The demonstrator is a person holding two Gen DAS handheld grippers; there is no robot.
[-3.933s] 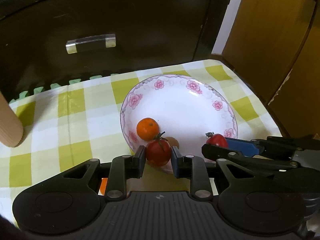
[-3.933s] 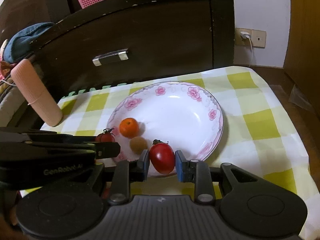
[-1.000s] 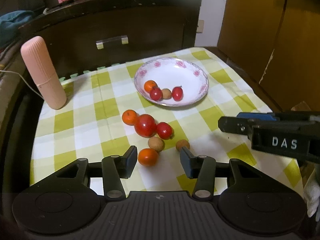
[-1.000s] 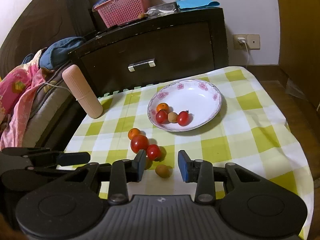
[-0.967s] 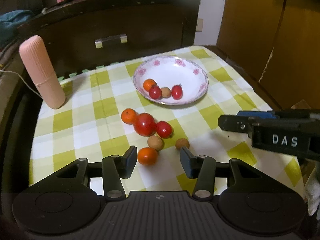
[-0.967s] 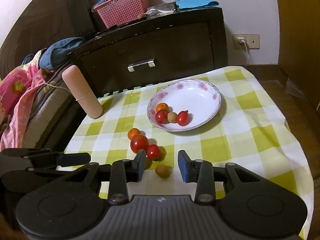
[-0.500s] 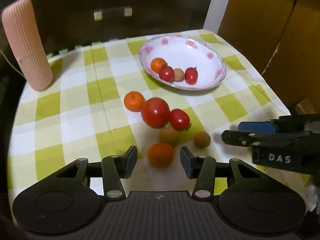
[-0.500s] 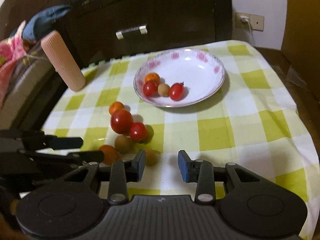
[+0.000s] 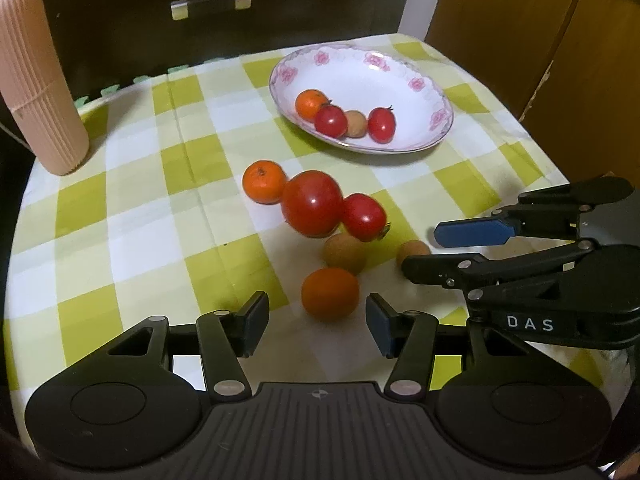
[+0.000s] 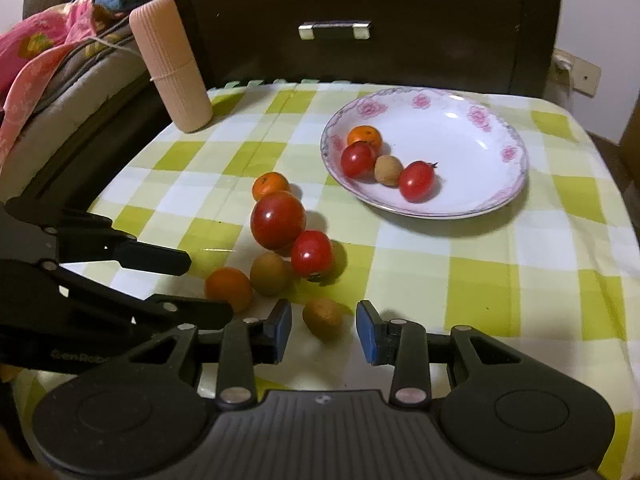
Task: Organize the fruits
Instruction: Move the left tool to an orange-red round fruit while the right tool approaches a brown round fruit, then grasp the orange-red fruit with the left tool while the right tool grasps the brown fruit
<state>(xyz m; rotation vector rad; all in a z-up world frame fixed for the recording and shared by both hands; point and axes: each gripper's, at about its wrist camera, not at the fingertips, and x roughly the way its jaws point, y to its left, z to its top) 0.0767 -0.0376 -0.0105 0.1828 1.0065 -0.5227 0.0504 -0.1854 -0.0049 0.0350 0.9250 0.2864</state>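
A floral white plate (image 9: 400, 64) (image 10: 500, 128) at the back holds a mandarin, two small tomatoes and a brown longan. On the checked cloth lie a mandarin (image 9: 264, 182), a large tomato (image 9: 312, 204), a small tomato (image 9: 364, 216) and a longan (image 9: 344, 254). My left gripper (image 9: 316, 320) (image 10: 196, 286) is low over the cloth, its jaws opening around a loose orange mandarin (image 9: 330, 294) (image 10: 228, 288) without touching it. My right gripper (image 10: 323, 328) (image 9: 440, 252) straddles a brown longan (image 10: 322, 317) (image 9: 414, 250), with gaps on both sides.
A pink ribbed cylinder (image 9: 40, 80) (image 10: 172, 64) stands at the back left corner. A dark drawer cabinet (image 10: 334, 30) rises behind the table, bedding (image 10: 40, 52) lies to the left, and wooden panels (image 9: 540, 40) stand to the right. The two grippers sit close side by side.
Both grippers have come down and forward to the loose fruits. The left jaws have widened around the mandarin, and the longan now lies between the right jaws.
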